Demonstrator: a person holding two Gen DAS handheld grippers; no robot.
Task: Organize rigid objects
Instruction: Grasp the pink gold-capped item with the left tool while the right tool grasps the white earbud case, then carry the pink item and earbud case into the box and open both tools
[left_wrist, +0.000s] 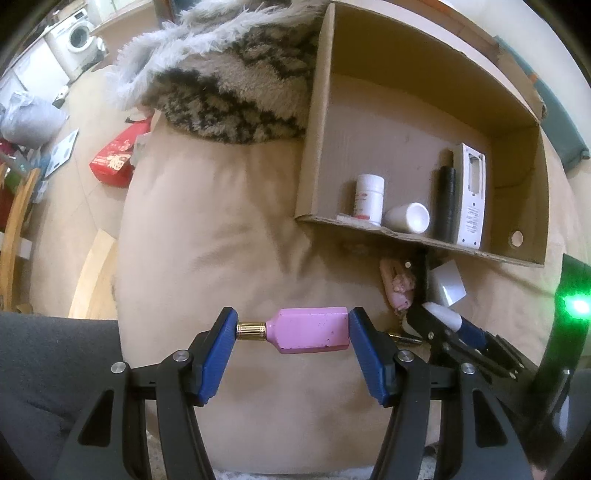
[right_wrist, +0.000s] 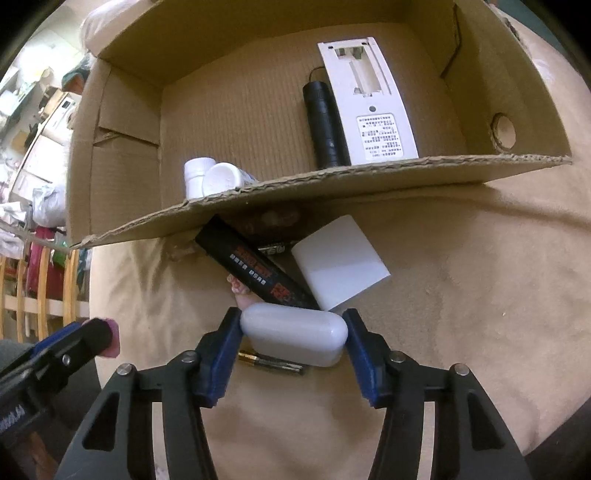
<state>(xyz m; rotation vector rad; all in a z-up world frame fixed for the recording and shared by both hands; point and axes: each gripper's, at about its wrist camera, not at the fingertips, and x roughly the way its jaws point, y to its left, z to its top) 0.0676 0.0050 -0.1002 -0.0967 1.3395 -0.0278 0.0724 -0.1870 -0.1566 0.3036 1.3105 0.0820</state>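
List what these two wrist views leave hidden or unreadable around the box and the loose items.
- Pink fuzzy item, right wrist view: mostly hidden under the black printed box.
- Gold-tipped stick, right wrist view: partly covered by the white case in the right gripper.
- Label on the white remote: print too small to read.
- Pink bottle in the left gripper: its underside is unseen.

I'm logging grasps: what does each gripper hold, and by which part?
Left gripper: pink bottle, clamped end to end, gold cap to base. Right gripper: white oblong case, pads on its two short rounded ends.
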